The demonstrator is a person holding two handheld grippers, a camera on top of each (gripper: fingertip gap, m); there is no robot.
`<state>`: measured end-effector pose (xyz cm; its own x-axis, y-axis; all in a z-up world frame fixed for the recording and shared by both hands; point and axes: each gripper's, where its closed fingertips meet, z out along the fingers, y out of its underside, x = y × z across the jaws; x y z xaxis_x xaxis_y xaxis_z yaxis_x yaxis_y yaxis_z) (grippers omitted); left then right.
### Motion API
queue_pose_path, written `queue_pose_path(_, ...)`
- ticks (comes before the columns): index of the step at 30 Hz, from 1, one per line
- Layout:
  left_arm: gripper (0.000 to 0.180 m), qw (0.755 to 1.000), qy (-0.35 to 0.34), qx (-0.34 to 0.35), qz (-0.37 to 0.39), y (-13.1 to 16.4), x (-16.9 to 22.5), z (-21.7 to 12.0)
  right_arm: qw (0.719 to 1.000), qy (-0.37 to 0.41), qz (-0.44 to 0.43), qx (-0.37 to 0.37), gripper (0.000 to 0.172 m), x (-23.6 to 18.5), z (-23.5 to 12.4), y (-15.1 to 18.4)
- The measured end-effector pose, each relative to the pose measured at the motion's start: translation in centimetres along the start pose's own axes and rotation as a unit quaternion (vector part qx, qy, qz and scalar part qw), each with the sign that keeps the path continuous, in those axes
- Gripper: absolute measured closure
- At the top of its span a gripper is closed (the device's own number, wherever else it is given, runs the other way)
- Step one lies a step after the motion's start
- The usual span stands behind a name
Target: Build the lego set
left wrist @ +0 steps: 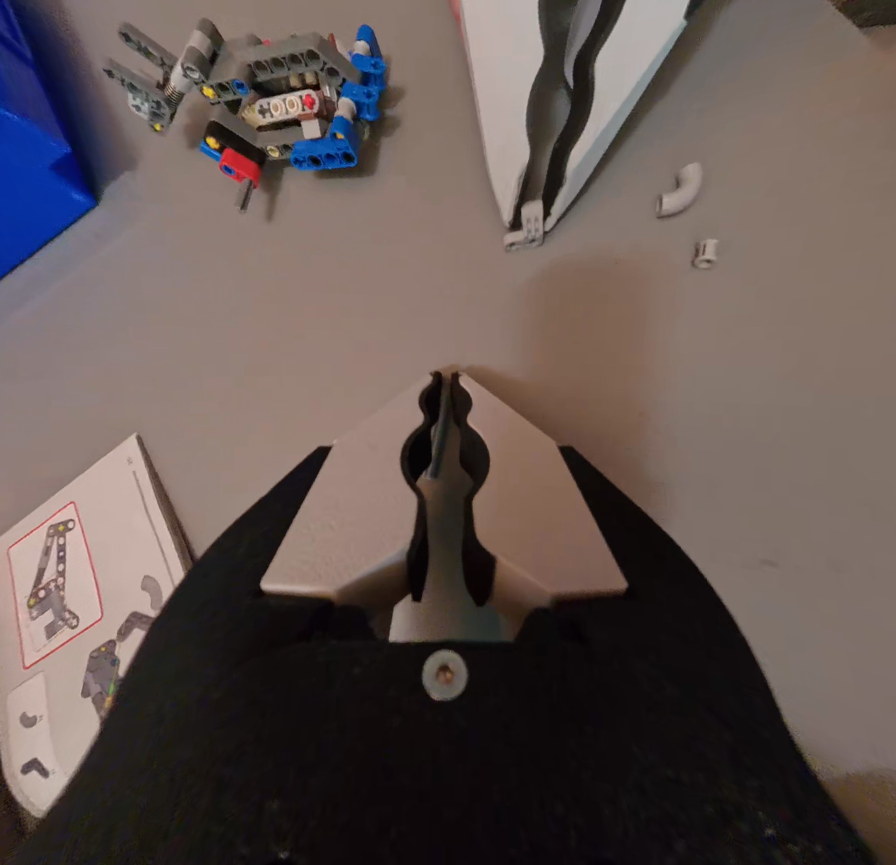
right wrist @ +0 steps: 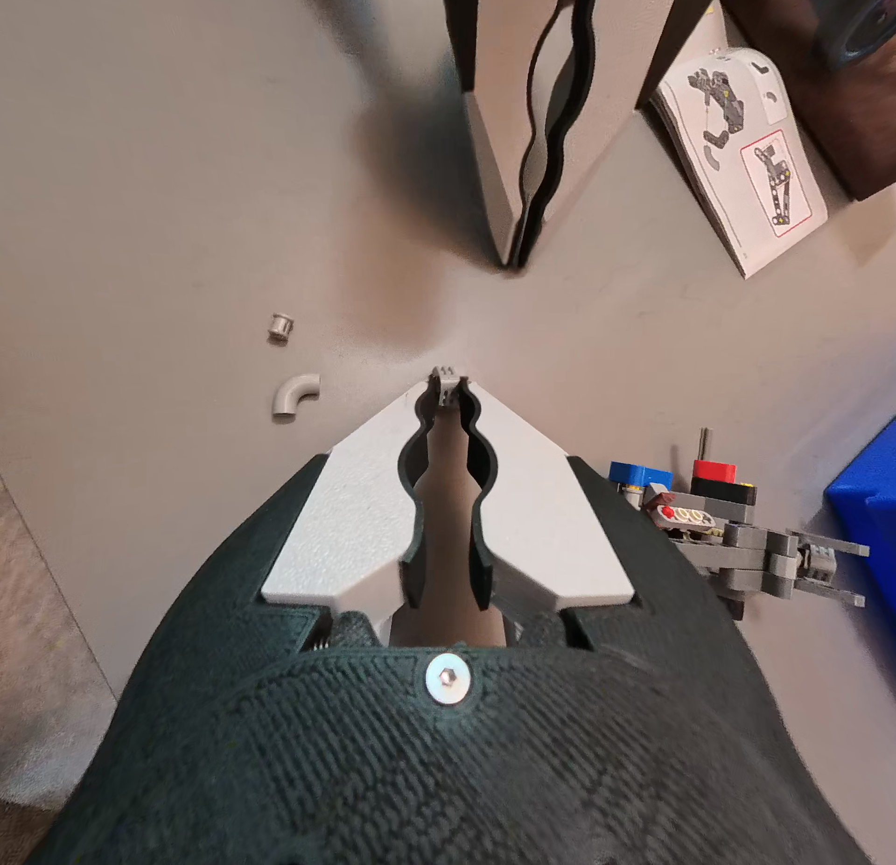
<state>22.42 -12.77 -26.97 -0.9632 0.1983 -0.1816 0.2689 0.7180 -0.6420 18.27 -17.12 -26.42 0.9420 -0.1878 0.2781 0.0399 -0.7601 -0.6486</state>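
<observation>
While I look down both wrist cameras, the right gripper (right wrist: 445, 387) has its fingertips pinched on a small light grey connector piece (right wrist: 445, 388), held just above the grey table (right wrist: 145, 211). Both pads press its sides, and its studded end pokes out past the tips.

It reads to me as hard moulded plastic: very light, stiff and smooth. I'd expect it to twist or pop out of a pinch rather than bend. The flat side faces look like the place to hold it, with the pads squarely across the body.

Over on the left gripper (left wrist: 445, 376), the fingers are drawn nearly together. A thin bluish-grey sliver shows between the pads, and I can't tell what it is.

A curved elbow piece (right wrist: 296, 395) and a little bush (right wrist: 280, 326) lie loose on the table near the right gripper. The half-built model (left wrist: 271, 109) sits well apart from them, near the blue box (left wrist: 34, 138). The open instruction booklet (left wrist: 72, 599) lies beside the left gripper.
</observation>
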Motion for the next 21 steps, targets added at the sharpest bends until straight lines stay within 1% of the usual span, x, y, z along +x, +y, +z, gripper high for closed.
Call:
queue_pose_path(1,0.18,1.0,-0.004,0.001,0.003,-0.2,0.0,0.2,1.0,0.001,0.004,0.002,0.165,0.0,0.0,0.0)
queue_pose_path(3,0.18,1.0,0.001,0.009,0.0,-0.6,0.4,0.4,1.0,0.0,0.016,0.008,0.165,0.0,0.2,-0.2)
queue_pose_path(5,0.172,0.999,0.026,0.033,-0.011,-1.2,1.1,0.3,0.999,-0.015,0.039,0.015,0.165,-0.3,0.3,-0.3)
queue_pose_path(7,0.169,0.996,0.047,0.07,-0.027,-2.1,1.3,-0.6,0.998,-0.021,0.048,0.021,0.166,-0.4,0.3,-0.4)
queue_pose_path(9,0.169,0.994,0.052,0.086,-0.035,-2.1,0.8,-1.7,0.998,-0.021,0.047,0.024,0.166,-0.4,0.4,-0.4)
queue_pose_path(12,0.163,0.997,0.051,0.041,-0.03,0.9,-0.1,-2.5,0.998,-0.022,0.056,0.034,0.166,-0.4,0.4,-0.5)
queue_pose_path(14,0.159,0.998,0.049,0.035,-0.031,2.0,-0.6,-2.7,0.997,-0.018,0.055,0.043,0.165,-0.3,0.5,-0.6)
queue_pose_path(16,0.161,0.997,0.05,0.056,-0.029,1.7,-0.6,-2.6,0.997,-0.019,0.06,0.051,0.166,-0.3,0.5,-0.6)
queue_pose_path(19,0.16,0.997,0.057,0.046,-0.013,1.7,-0.1,-1.9,0.997,-0.018,0.058,0.052,0.166,-0.3,0.5,-0.6)
queue_pose_path(21,0.161,0.997,0.065,0.046,-0.006,1.3,0.4,-1.3,0.997,-0.018,0.058,0.052,0.166,-0.3,0.5,-0.6)
